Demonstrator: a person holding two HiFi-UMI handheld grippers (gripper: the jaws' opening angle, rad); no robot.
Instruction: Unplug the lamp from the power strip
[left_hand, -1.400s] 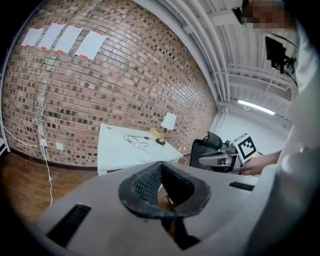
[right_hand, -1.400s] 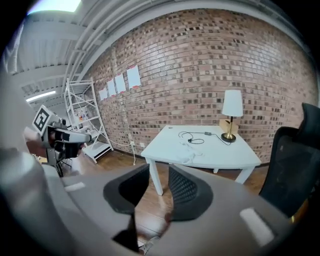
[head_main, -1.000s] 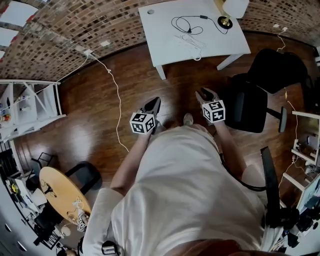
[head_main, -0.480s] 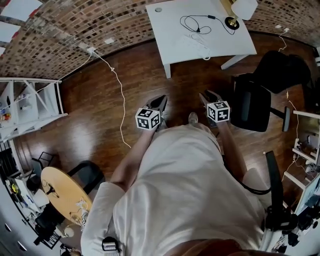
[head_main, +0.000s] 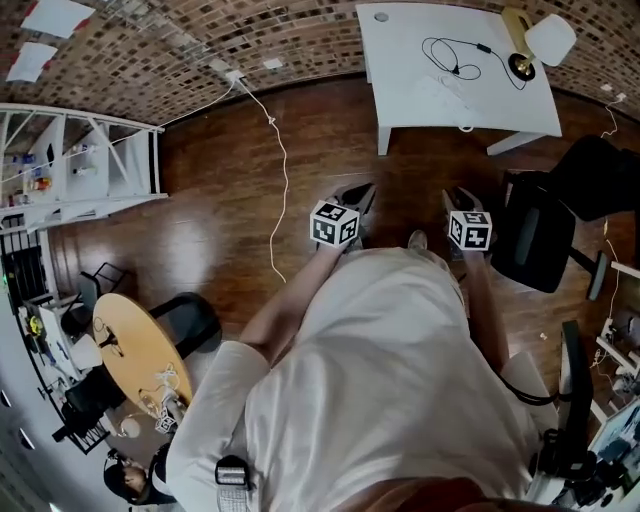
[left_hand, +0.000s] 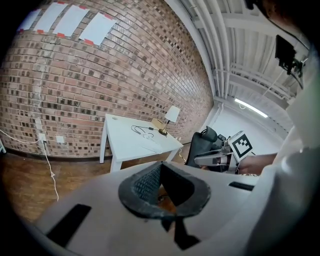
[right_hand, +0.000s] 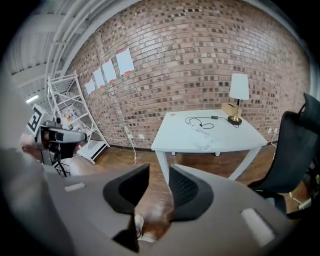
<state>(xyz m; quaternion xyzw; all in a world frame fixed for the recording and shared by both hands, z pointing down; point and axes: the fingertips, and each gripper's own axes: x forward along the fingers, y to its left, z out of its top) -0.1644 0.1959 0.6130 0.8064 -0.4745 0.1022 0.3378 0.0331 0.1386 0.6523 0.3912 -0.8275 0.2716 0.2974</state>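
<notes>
Both grippers sit low over the wood floor (right_hand: 117, 156), well short of the white table (right_hand: 235, 139). The right gripper (right_hand: 159, 169) has its jaws fairly wide; they have just been closing a little, and only floor shows in the gap. The left gripper (left_hand: 162, 164) has its jaw tips meeting on nothing. We see the lamp (right_hand: 239, 86) far ahead and to the right of the right gripper's jaws, at the table's back corner. Its black cord (right_hand: 196, 120) loops left toward the power strip (right_hand: 201, 132), which lies nearer that tool. Neither gripper touches them.

Open wood floor (head_main: 330, 130) lay ahead up to desk (head_main: 400, 80). Black chair (head_main: 528, 240) crowded right side; white cord (head_main: 283, 190) trailed over floor at left.
</notes>
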